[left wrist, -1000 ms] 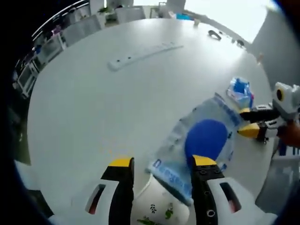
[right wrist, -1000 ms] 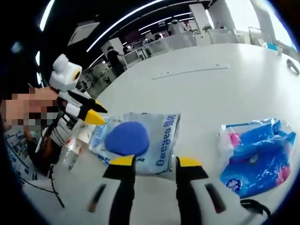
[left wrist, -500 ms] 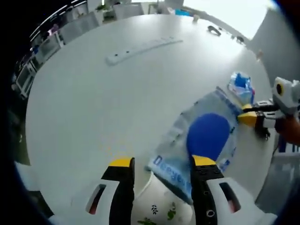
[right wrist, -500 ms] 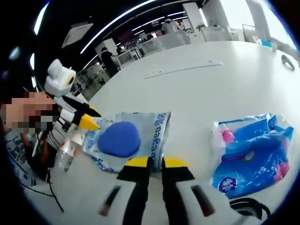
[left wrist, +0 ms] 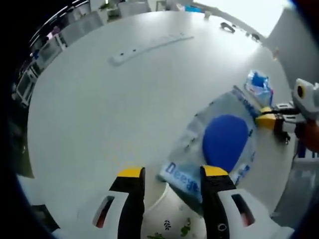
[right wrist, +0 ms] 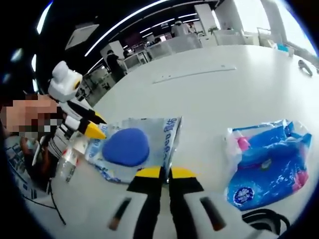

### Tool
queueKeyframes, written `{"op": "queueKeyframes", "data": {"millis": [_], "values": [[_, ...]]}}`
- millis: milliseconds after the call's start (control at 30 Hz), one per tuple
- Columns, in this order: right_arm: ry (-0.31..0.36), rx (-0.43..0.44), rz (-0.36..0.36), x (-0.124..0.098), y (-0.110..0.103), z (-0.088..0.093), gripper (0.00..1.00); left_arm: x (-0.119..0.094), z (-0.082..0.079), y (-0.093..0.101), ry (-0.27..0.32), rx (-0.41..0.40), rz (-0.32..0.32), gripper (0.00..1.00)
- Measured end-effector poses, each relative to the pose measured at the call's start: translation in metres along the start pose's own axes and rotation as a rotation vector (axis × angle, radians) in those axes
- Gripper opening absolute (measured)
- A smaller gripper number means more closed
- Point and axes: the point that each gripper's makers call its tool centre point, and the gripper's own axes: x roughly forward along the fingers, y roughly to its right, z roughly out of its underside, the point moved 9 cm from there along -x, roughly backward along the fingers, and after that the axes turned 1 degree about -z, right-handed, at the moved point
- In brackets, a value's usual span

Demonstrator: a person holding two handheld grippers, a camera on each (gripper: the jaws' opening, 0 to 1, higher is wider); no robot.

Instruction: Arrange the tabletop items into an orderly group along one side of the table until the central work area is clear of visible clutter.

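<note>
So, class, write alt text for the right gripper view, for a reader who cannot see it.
The right gripper has its yellow-tipped fingers pinched shut on the near edge of a clear plastic bag holding a blue oval pad on a white table. A blue tissue pack lies to the right; the left gripper is at the bag's far left.
</note>
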Motion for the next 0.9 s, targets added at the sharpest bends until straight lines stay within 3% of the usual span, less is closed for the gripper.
{"op": "queueKeyframes", "data": {"millis": [200,900], "values": [[0.003,0.006,-0.001,0.001,0.001,0.001,0.02,0.0,-0.004,0.0,-0.014,0.02,0.001,0.38],[0.012,0.019,0.001,0.002,0.0,0.003,0.02,0.01,-0.013,0.005,-0.201,0.087,0.022,0.33]]}}
